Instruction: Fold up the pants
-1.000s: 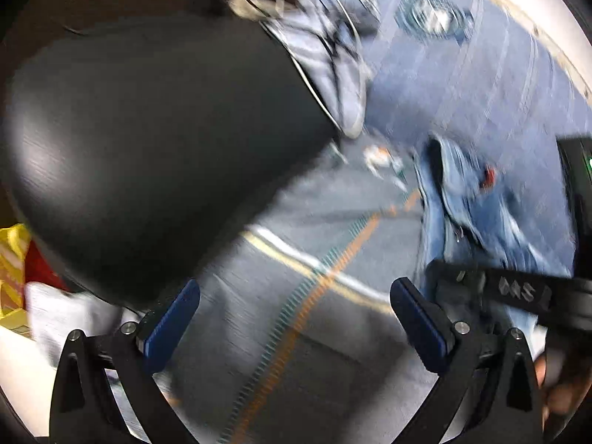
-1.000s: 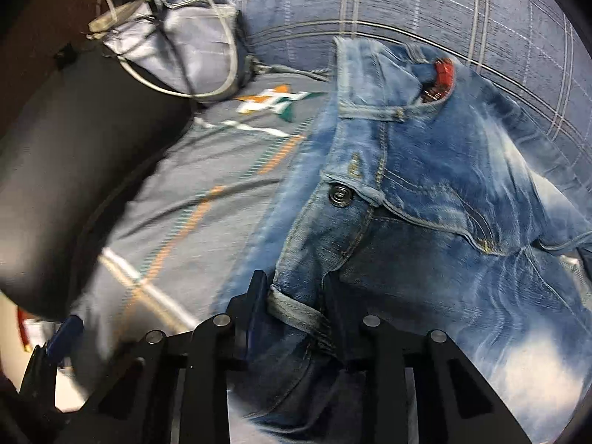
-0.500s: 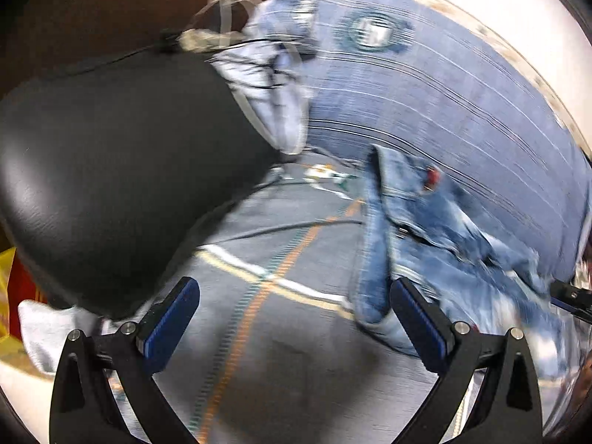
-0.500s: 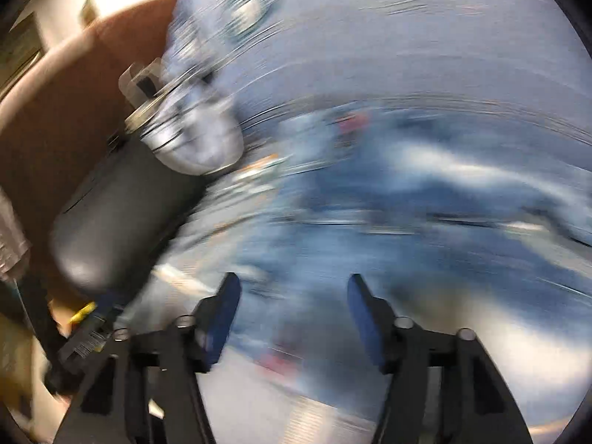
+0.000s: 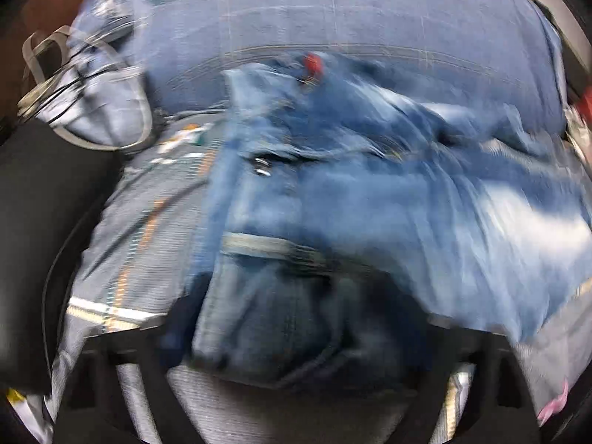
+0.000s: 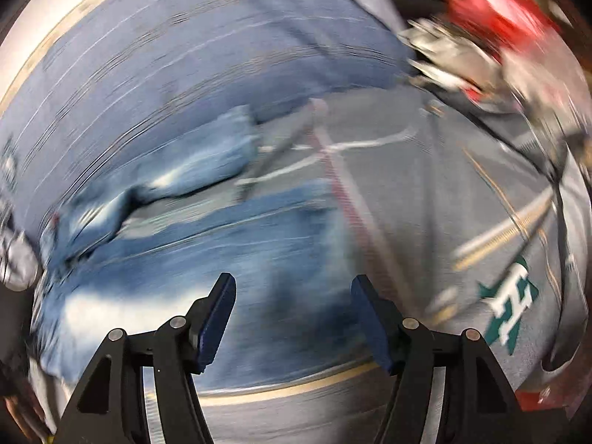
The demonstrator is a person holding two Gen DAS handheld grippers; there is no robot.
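Jeans [image 5: 370,203], one pair of washed blue denim, fill our left view, and a bunched fold of the cloth sits right at our left gripper [image 5: 296,336]. That gripper is smeared by motion blur and half buried under the cloth, so we cannot tell whether its fingers are apart or clamped. On our right gripper [image 6: 294,318] the two blue-padded fingers [image 6: 216,322] stand wide apart with nothing between them, hanging just over a faded patch of denim.

Moving outward, we see the denim is soft and creased, pale at the worn spots and darker in the folds, with one metal button [image 5: 262,166] at the waistband and a small red tag [image 5: 312,64] near the top edge. One pant leg [image 6: 207,159] trails away across the bed.

Under the jeans lies a grey blanket [image 6: 425,192] with thin orange and white stripes and a green-and-white logo [image 6: 510,307]. Beyond it we see a blue checked bedcover [image 5: 333,11]. At the left sits one smooth black rounded cushion [image 5: 44,222], with a pale blue cloth bag [image 5: 100,111] and its grey straps just beside it. A blurred red object [image 6: 492,7] shows at the far right.
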